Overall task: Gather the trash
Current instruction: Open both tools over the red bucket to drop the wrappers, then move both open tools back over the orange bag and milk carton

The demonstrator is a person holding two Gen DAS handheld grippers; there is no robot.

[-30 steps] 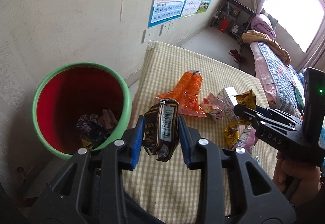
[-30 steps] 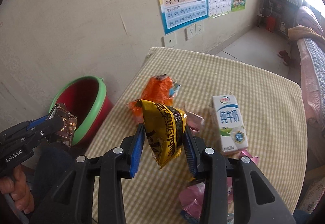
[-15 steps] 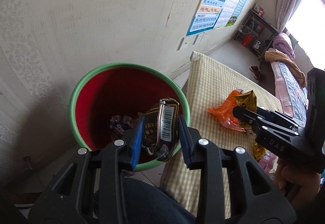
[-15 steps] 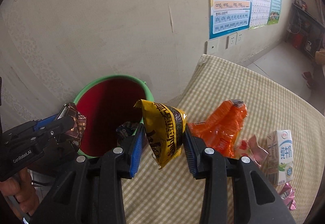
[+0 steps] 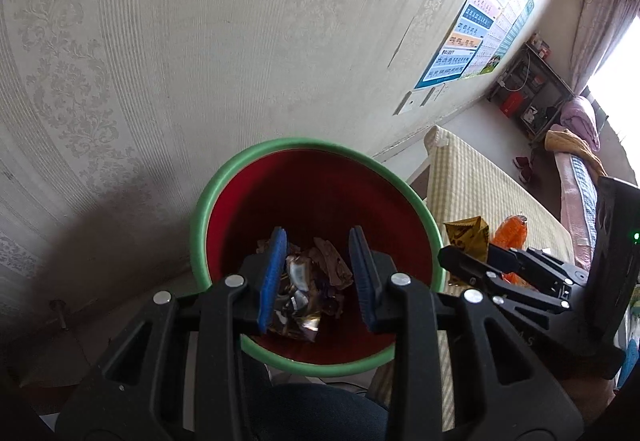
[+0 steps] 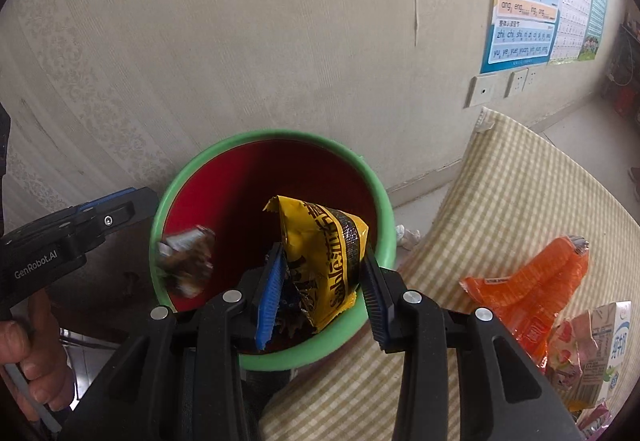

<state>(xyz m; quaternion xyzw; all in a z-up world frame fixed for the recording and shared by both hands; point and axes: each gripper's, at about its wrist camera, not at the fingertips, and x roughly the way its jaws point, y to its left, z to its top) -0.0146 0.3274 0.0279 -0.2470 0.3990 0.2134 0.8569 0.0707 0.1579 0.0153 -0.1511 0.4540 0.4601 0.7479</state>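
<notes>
A bin with a green rim and red inside stands on the floor against the wall, holding several wrappers. My left gripper hangs over its mouth, open, with nothing pressed between the blue pads. A brown and silver wrapper shows as a blur inside the bin, just beyond the left gripper's tips, free of them. My right gripper is over the bin's near right side, shut on a yellow wrapper. From the left wrist, that yellow wrapper sticks up at the right gripper's tips.
To the bin's right is a table under a checked cloth with an orange wrapper, a pink wrapper and a milk carton. A crumpled paper lies on the floor between bin and table. The wall is close behind.
Both grippers swung left from over the table to above the bin. The brown wrapper left the left gripper and is dropping into the bin. The yellow wrapper stays gripped.
</notes>
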